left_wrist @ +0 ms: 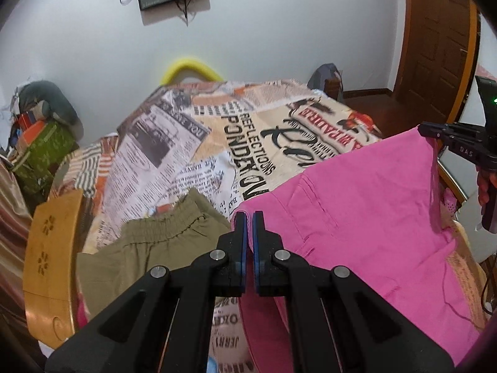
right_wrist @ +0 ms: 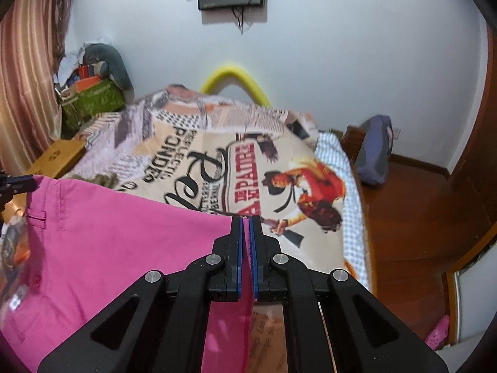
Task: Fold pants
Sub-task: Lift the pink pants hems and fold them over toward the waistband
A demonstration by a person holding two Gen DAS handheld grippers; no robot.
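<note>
Two tongs [left_wrist: 249,217] [right_wrist: 246,220], one pink pants [left_wrist: 357,205], one olive garment [left_wrist: 161,236], one printed bedspread [left_wrist: 217,143].

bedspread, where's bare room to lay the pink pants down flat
The printed bedspread is bare across its middle and far end, from the olive shorts up to the yellow headboard arch. It gets crowded near the front: olive shorts on the left, pink pants hanging between the left gripper and right gripper.

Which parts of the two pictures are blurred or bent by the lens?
Left wrist view: mostly sharp; the door bows at the edge, corners are dark. Right wrist view: the pink pants smear at the lower left, the bedspread print is soft, the curtain curves.
</note>
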